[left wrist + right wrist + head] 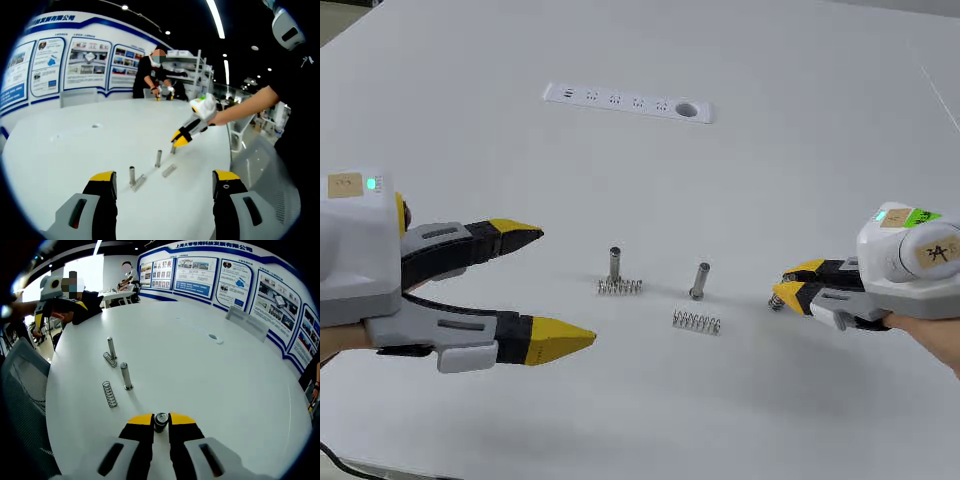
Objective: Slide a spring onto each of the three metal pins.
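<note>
Nearest us, at the lower left of the head view, the left claw (566, 286) is released. Its yellow-tipped jaws are spread wide with nothing between them, well apart from the parts. Beyond it, near the frame's centre, the near spring (697, 321) lies on its side on the white worktop (770, 170), just in front of the right-hand pin (701, 280), which stands upright. At the right edge the right claw (785, 284) is clenched on the third pin (776, 300); the right gripper view has the jaws grasping it close under its top. We cannot tell whether a coil sits on that pin. A little farther, the left-hand pin (615, 262) stands upright with the far spring (620, 287) lying just beside its foot. At the upper centre rests a power strip (627, 102).

We judge the task to be at an early step, with both standing pins bare and two springs loose. The next move likely calls for the left claw to close gently on a spring, line its open end up with a pin's top and let it slide down.

The springs look small, light and open-coiled, so a hard pinch could squash or flick one. The pins are slender polished metal and might topple if nudged.
</note>
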Action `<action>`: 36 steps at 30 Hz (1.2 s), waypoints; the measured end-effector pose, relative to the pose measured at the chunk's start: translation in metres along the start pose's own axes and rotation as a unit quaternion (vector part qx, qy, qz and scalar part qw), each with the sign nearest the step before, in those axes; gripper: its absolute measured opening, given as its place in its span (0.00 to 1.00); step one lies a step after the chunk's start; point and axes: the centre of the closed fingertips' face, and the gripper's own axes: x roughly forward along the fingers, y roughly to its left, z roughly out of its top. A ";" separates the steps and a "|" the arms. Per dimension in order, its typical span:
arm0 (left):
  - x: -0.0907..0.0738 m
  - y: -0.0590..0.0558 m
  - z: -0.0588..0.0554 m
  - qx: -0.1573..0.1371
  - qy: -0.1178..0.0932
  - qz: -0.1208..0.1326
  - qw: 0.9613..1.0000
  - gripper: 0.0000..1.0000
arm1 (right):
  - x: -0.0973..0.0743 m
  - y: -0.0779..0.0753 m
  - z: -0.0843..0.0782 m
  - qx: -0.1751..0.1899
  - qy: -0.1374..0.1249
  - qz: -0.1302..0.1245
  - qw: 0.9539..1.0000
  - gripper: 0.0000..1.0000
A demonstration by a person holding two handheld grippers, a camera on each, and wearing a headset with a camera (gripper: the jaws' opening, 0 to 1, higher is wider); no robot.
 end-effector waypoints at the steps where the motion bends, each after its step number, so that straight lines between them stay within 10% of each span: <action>1: 0.000 0.000 -0.001 0.000 0.001 0.000 1.000 0.80 | 0.000 0.000 0.000 0.000 0.000 0.000 1.000 0.12; 13: 0.000 -0.002 -0.002 0.000 0.001 -0.004 1.000 0.79 | -0.023 -0.002 0.045 -0.006 -0.066 -0.026 0.997 0.17; 18: 0.000 0.002 0.000 -0.001 -0.002 0.000 1.000 0.79 | -0.026 0.029 0.074 -0.026 -0.102 0.027 0.994 0.17; 27: 0.002 0.005 -0.004 -0.003 0.004 0.002 1.000 0.79 | 0.007 0.082 0.041 -0.054 -0.047 0.106 0.992 0.19; 36: 0.003 0.007 -0.007 -0.005 0.015 -0.001 1.000 0.79 | 0.027 0.087 0.024 -0.053 -0.024 0.121 0.991 0.19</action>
